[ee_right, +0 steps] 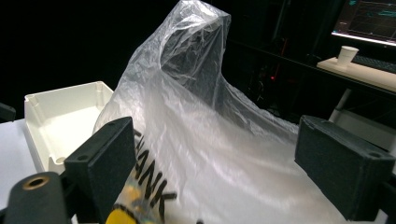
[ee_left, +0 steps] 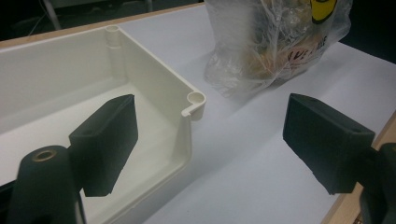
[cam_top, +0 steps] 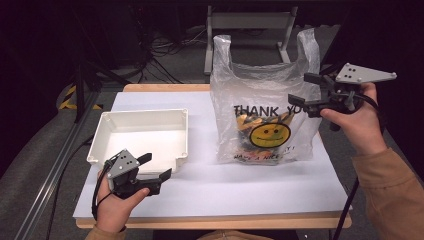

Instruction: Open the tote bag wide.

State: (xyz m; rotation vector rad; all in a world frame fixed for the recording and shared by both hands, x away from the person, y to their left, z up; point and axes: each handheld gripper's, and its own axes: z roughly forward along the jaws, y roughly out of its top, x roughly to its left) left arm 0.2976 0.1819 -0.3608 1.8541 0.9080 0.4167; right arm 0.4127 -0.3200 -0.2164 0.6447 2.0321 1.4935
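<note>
Your left hand (cam_top: 117, 202) rests low at the near left, and its left gripper (cam_top: 156, 167) points forward and to the right with jaws spread wide and nothing between them. Your right hand (cam_top: 352, 120) is raised at the far right, and its right gripper (cam_top: 300, 89) points leftward, jaws wide apart.

clear smiley-print bag (cam_top: 265, 100), white bin (cam_top: 142, 132)

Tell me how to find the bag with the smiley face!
Look at the white table. A white tray sits on its left part, and to the right of it stands the bag. It is clear crinkly plastic with two handles sticking up, black "THANK YOU" letters and a yellow smiley on the front.
</note>
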